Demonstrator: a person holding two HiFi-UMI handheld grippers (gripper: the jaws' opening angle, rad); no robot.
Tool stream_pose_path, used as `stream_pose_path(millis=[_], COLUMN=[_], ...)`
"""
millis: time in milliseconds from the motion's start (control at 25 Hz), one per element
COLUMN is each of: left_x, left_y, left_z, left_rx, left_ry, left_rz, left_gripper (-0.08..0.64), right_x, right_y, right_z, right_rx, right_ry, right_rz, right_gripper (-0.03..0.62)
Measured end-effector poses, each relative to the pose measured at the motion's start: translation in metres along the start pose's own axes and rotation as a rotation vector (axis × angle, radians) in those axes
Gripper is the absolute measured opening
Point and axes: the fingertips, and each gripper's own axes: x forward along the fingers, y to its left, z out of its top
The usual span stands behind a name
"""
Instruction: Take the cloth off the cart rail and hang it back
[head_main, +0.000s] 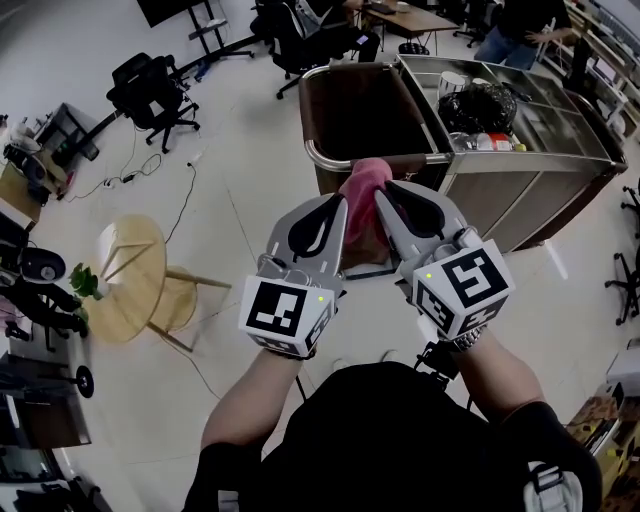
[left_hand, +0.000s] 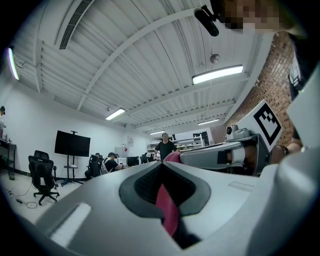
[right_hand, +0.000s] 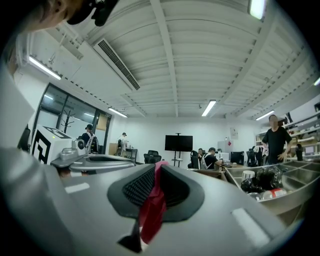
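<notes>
I have both claws closed on the cloth (head_main: 364, 178). It is pink and lies draped over the rail (head_main: 322, 158) at the near end of the cart (head_main: 540, 160), hanging down on my side. The left claw (head_main: 336, 202) and the right claw (head_main: 384, 192) sit side by side just below the rail, tips pointing at it, each pinching a fold of the hanging part.

In the left gripper view the jaws are pressed nearly together, with a thin pink strip running down between the dark pads. In the right gripper view it is the same: the jaws are almost shut and a bunched red-pink fold is caught in the narrow gap, with some of it trailing out below.

Behind the rail the cart has a deep brown bin (head_main: 355, 110). To its right is a steel tray holding a black bag (head_main: 480, 105) and a white cup (head_main: 452, 82). Well off to my left a small round table (head_main: 130, 275) stands on the floor, with an office chair (head_main: 155, 95) beyond it.
</notes>
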Motion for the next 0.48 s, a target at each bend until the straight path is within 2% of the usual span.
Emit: stream_pose_path(millis=[200,320,360,480], left_x=[0.008,0.007,0.008,0.013], left_y=[-0.003,-0.007,-0.007,-0.004], left_z=[0.0,-0.008,-0.008,0.0], left_rx=[0.009,-0.048,-0.053,-0.014], left_ry=[0.001,0.094,0.092,-0.005], left_rz=[0.001,0.013,0.013,0.003], left_gripper=[0.003,0.003,0.003,0.003], right_x=[0.0,-0.002,-0.003,-0.004], right_y=[-0.006,-0.011,-0.012,-0.013], right_z=[0.0,0.001,0.002,0.004], right_rx=[-0.004,-0.004,-0.005,-0.006], right_ry=[-0.002,-0.003,-0.005,-0.009], right_rz=[0.011,0.009,0.009,0.006], right_gripper=[0.034,0.034,0.034,0.034])
